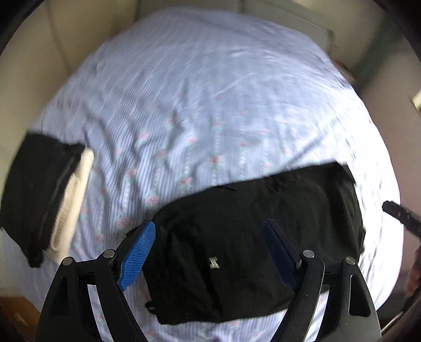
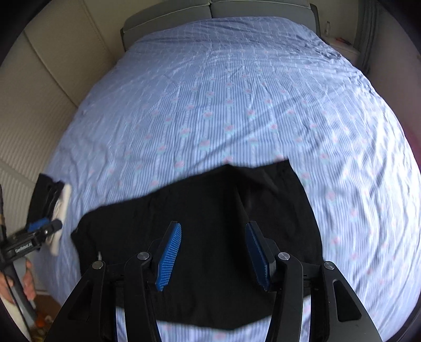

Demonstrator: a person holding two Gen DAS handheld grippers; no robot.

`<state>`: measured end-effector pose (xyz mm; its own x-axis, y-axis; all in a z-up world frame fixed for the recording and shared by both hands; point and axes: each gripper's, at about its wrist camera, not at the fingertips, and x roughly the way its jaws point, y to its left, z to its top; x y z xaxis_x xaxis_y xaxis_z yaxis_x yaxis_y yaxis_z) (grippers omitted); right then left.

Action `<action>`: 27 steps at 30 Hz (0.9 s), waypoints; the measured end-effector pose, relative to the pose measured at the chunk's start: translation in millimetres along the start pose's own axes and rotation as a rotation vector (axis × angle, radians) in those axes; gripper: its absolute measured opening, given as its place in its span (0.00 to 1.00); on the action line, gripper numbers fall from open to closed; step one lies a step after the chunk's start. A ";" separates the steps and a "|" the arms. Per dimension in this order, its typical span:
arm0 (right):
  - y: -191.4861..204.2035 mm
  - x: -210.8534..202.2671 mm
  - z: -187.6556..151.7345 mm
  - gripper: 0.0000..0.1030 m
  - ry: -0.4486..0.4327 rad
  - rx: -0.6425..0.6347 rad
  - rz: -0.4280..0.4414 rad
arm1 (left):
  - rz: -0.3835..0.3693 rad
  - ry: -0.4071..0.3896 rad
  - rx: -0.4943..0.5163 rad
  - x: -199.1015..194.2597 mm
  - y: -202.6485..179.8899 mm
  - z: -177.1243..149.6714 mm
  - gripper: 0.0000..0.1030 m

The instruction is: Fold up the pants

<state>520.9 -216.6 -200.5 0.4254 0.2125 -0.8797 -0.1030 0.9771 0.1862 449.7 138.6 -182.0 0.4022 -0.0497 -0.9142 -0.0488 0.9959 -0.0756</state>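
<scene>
Black pants (image 1: pixel 257 236) lie folded in a compact block on the near part of the bed; a small metal tag (image 1: pixel 213 262) shows on top. They also show in the right wrist view (image 2: pixel 210 215). My left gripper (image 1: pixel 208 250) is open and empty, held above the folded pants, blue pads either side. My right gripper (image 2: pixel 213 252) is open and empty above the same pants. The left gripper also shows at the left edge of the right wrist view (image 2: pixel 39 229), in a hand.
The bed (image 2: pixel 223 92) has a blue striped sheet with pink flowers. A folded black garment with a cream strip (image 1: pixel 44 194) lies at the bed's left edge. Cream padded wall (image 2: pixel 39 92) stands left, grey headboard (image 2: pixel 210 10) beyond, wooden floor (image 1: pixel 13 315) below left.
</scene>
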 end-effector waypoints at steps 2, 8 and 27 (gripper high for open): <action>-11.8 -6.5 -22.5 0.51 0.026 0.013 0.019 | -0.019 -0.017 0.065 -10.1 -18.9 -15.5 0.81; -50.5 -8.4 -84.7 0.51 0.109 0.075 -0.028 | -0.050 0.013 0.215 -6.8 -75.1 -62.0 0.81; -26.8 100.3 -132.9 0.50 0.333 -0.098 0.234 | 0.047 0.227 0.321 77.3 -134.3 -127.4 0.80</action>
<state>446.8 -223.0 -351.8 0.0683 0.3973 -0.9151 -0.2538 0.8940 0.3692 370.9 -8.5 -293.2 0.1920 0.0169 -0.9812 0.2400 0.9687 0.0637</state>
